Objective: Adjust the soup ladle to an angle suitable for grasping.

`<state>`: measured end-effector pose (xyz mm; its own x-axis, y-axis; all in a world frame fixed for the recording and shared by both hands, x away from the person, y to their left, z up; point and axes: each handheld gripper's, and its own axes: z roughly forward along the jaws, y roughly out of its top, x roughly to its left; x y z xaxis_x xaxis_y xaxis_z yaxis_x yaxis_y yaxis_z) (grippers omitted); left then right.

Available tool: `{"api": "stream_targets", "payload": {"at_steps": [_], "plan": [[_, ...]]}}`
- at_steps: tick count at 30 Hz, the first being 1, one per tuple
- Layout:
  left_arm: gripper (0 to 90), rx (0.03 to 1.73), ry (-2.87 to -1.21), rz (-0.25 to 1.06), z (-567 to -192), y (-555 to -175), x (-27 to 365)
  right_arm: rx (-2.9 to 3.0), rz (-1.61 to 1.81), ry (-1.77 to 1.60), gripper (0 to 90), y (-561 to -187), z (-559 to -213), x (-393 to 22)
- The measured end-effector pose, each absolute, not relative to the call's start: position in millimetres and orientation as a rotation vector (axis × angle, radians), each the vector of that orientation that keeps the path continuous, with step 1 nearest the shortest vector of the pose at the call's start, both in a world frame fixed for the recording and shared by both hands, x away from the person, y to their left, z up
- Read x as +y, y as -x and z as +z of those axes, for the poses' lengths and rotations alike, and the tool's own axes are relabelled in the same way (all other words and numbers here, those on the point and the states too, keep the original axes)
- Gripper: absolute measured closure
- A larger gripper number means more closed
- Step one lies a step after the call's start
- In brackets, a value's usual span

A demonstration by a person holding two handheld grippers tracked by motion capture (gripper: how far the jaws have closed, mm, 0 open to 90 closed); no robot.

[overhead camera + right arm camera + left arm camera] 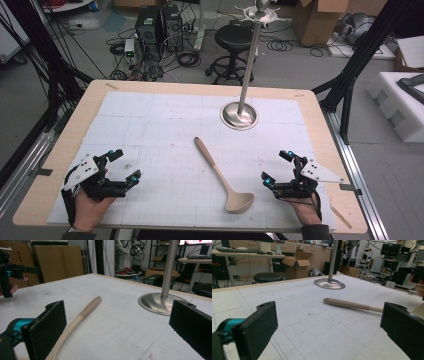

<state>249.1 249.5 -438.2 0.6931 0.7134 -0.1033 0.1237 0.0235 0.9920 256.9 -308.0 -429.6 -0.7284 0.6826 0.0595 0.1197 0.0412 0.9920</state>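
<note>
Resting low at the near corners of the tabletop (150, 92), both tools are idle, so the work reads as being at its very start: nothing is gripped and the reach has not begun. The left gripper (125, 165) sits at the near left with its fingers (259, 325) spread wide and nothing between them, and the right gripper (276, 166) mirrors it at the near right, its fingers (50, 322) just as wide and empty. Between them lies the beige ladle (221, 176), flat on the white gridded mat (150, 130), its bowl toward the person and its handle running away toward the far left, ending short of the round base of the steel utensil stand (240, 115). That stand rises at the far middle-right of the tabletop, and its top seems to carry hooks, though the crown is too small to be sure. Judging from the layout, the ladle is probably meant to be lifted and hung there. The next move would call for one gripper, likely the right since the handle passes close by it in the right gripper view, to swing in over the handle, straddle it crosswise with fingers on either side, lower until they flank it, and close firmly before lifting.
</note>
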Motion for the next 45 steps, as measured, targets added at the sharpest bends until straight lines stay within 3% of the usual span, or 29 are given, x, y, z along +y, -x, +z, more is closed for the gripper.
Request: {"api": "stream_targets", "payload": {"at_steps": [17, 23, 28, 31, 32, 33, 34, 36, 40, 45], "plan": [[1.8, 0.727, -1.506, 0.511, -438, -250, 250, 1.828, 1.728, -0.852, 0.3, -259, -428, -311], [1.7, 0.73, -1.506, 0.508, -438, -250, 250, 1.833, 1.727, -0.854, 6.6, -258, -427, -310], [1.7, 0.738, -1.507, 0.497, -439, -251, 250, 1.838, 1.707, -0.844, 26.6, -260, -423, -308], [1.7, 0.74, -1.501, 0.492, -439, -251, 250, 1.833, 1.72, -0.858, 43.9, -261, -419, -307], [1.7, 0.74, -1.5, 0.494, -439, -251, 250, 1.841, 1.731, -0.849, 53.8, -263, -418, -306], [1.7, 0.74, -1.501, 0.494, -439, -251, 250, 1.841, 1.731, -0.849, 53.8, -263, -418, -306], [1.8, 0.741, -1.499, 0.493, -439, -251, 250, 1.857, 1.727, -0.849, 65.3, -263, -416, -305], [1.7, 0.744, -1.501, 0.49, -439, -251, 250, 1.865, 1.721, -0.841, 69.0, -264, -415, -303], [1.8, 0.741, -1.501, 0.492, -439, -251, 251, 1.884, 1.722, -0.825, 85.8, -265, -411, -299], [1.7, 0.747, -1.501, 0.487, -439, -251, 250, 1.913, 1.713, -0.827, 89.6, -268, -408, -294]]}}
